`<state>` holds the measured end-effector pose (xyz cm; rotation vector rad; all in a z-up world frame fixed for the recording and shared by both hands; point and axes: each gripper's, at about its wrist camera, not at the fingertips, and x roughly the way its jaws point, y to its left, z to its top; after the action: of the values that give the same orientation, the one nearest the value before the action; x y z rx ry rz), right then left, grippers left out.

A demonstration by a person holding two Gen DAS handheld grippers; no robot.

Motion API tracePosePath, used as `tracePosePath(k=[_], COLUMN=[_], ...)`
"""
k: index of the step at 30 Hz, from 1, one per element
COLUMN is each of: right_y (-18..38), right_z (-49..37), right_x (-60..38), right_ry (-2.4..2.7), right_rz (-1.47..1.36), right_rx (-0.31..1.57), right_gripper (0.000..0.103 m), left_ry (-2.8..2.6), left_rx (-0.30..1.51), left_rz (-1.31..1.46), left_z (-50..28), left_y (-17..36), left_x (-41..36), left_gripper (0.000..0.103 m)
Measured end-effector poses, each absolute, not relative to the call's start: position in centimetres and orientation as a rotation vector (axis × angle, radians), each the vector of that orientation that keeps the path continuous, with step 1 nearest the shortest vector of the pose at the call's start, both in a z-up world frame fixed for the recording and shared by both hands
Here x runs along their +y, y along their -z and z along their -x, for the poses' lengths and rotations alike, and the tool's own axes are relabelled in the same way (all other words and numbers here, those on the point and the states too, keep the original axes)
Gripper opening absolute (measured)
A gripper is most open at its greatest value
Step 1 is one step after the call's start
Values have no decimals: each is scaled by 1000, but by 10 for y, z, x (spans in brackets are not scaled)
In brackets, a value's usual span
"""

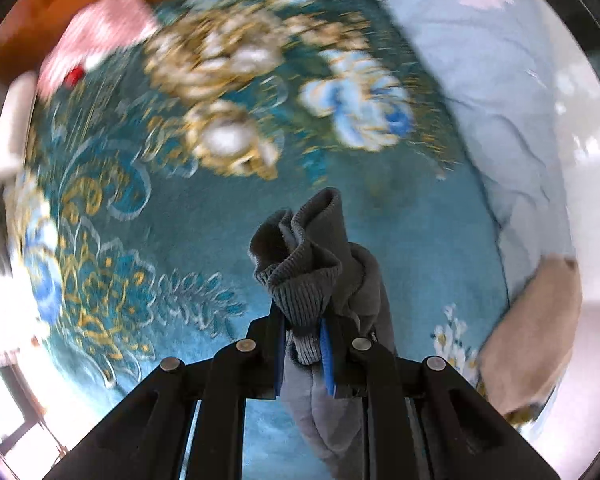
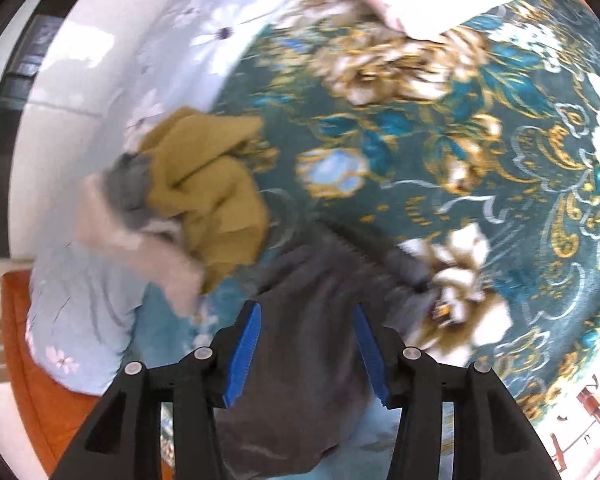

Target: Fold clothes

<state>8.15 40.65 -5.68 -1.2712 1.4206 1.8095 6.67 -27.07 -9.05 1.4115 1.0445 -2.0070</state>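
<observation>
1. Left wrist view:
   - Left hand-held gripper (image 1: 303,344) pinching a bunched ribbed cuff or hem of the dark grey garment (image 1: 312,264), blue pads pressed tight on the knit.
   - Garment held above the teal floral bedspread (image 1: 400,232); ribbed end poking up toward 12 o'clock, rest of the cloth trailing down toward 6 o'clock past the jaws. Long axis roughly 12-to-6.
   - Risk: grip sits on a wad, not a flat edge, so a tug may slip layers out or drag the fold crooked.
   - Pale blue quilt (image 1: 480,80) at 2 o'clock and a beige cloth (image 1: 536,340) at 4 o'clock lie near enough to snag if swung that way. Heavy motion blur, so edges hard to judge.

2. Right wrist view:
   - Right hand-held gripper (image 2: 306,348) spread wide, pinching nothing; dark grey garment (image 2: 320,280) lying beneath and between the fingers, on the bedspread (image 2: 480,140).
   - Cloth running from 6 o'clock up toward 2 o'clock, where a ribbed end reaches a white flower; rumpled, not flat.
   - Mustard garment (image 2: 212,184) with grey and pink pieces heaped at 9 o'clock, just beside the grey cloth.
   - Risk: closing here may catch several layers at once, or pull the neighbouring heap along. Cannot tell where the true edge lies under the blur.
</observation>
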Motion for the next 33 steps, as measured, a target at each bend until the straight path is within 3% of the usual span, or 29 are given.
tracePosePath(k=[11,24,28,30,33], right_y=[39,56,64,68,72], right_z=[-49,-128,-156,-167,-175], right_x=[354,415,435,444,452], right_ry=[-1952,-1820,-1777,-1760,-1752], right_rz=[1429,1335,1300,1291,1285], right_rx=[1360,1448,1474,1483,1495], right_gripper=[53,54,53,53,54], left_ry=[2519,2569,2512,2506,2520], left_rx=[403,-389,-461,-427,-349], left_rz=[-1527,-1985,-2105,-2156,-2197], left_z=[-29,-40,-43,-42,-42], left_y=[27,94,113,115,109], left_x=[-115,98,130,143,153], left_gripper=[16,18,33,49,53])
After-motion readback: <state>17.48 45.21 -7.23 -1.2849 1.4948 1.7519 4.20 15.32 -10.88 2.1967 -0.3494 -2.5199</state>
